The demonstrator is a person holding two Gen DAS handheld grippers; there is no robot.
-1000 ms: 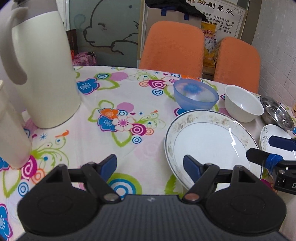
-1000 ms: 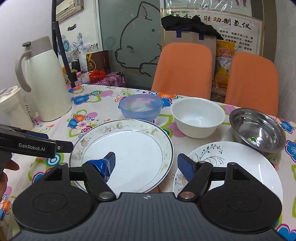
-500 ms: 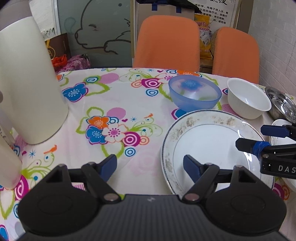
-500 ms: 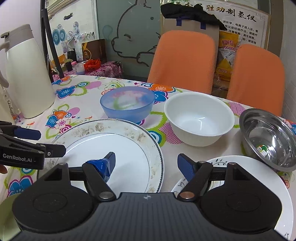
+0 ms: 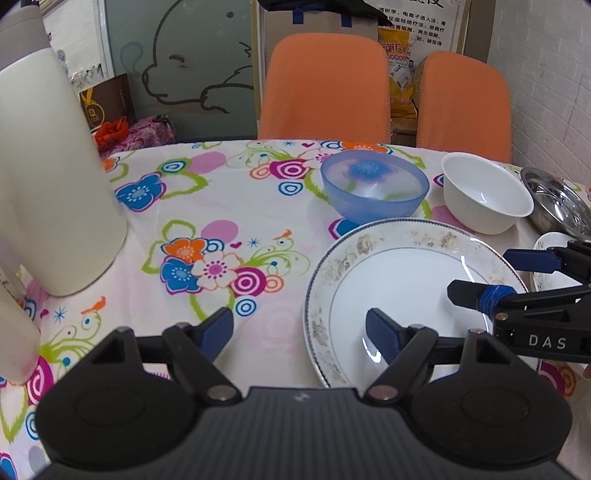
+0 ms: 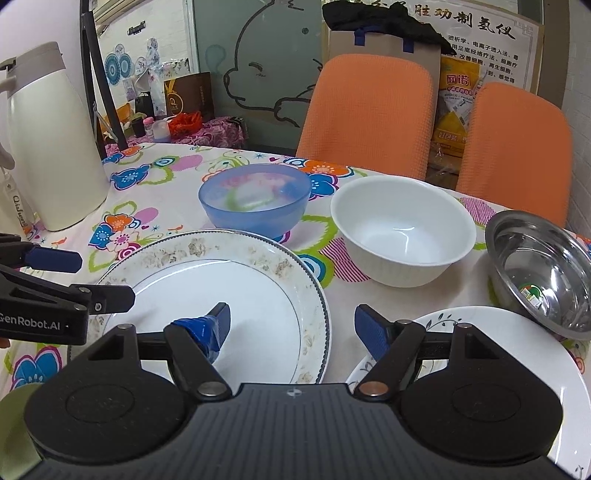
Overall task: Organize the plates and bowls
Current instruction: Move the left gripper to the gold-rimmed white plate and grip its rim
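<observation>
Where gilt-rimmed plate (image 6: 258,266) lies, bowls (image 6: 402,229) behind

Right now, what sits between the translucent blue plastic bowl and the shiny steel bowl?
The white ceramic bowl sits between the blue plastic bowl and the steel bowl, clearest in the right wrist view.

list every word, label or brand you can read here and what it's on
"DAS": side of the right claw.
"GenRobot.AI": side of the left claw.
"胜动制氢仪": heading of the wall poster; its smaller lines are too small to read.
"网诺": yellow bag between the chairs.
Script on the white jug: not legible.
Sticker in the steel bowl: too small.
</observation>
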